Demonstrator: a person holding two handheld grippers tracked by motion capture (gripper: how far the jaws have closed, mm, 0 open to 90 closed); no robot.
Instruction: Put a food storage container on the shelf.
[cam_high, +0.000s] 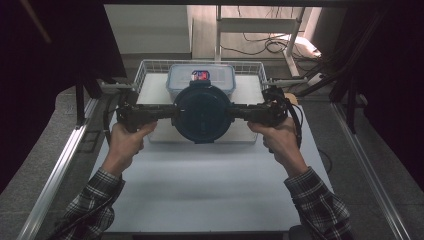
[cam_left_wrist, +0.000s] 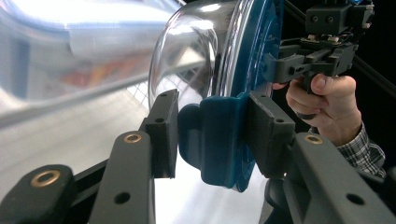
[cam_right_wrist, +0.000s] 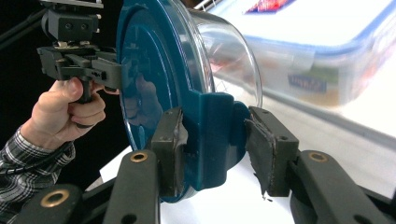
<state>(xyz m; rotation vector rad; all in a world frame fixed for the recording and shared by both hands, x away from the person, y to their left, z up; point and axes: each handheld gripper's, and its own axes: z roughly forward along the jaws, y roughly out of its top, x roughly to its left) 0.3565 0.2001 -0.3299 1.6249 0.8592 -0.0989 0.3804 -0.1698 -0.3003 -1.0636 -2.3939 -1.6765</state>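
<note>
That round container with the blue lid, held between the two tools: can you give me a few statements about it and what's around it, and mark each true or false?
1. The round container has a dark blue lid and a clear bowl. True.
2. One tool alone carries it. False: the left gripper and the right gripper each clamp a blue side latch, from opposite sides.
3. It is held with its lid facing up toward the overhead camera. True.
4. The rectangular box behind it has a red lid. False: its lid is clear with a blue rim and a red and blue label.
5. The rectangular box sits in a white wire basket. True.
</note>
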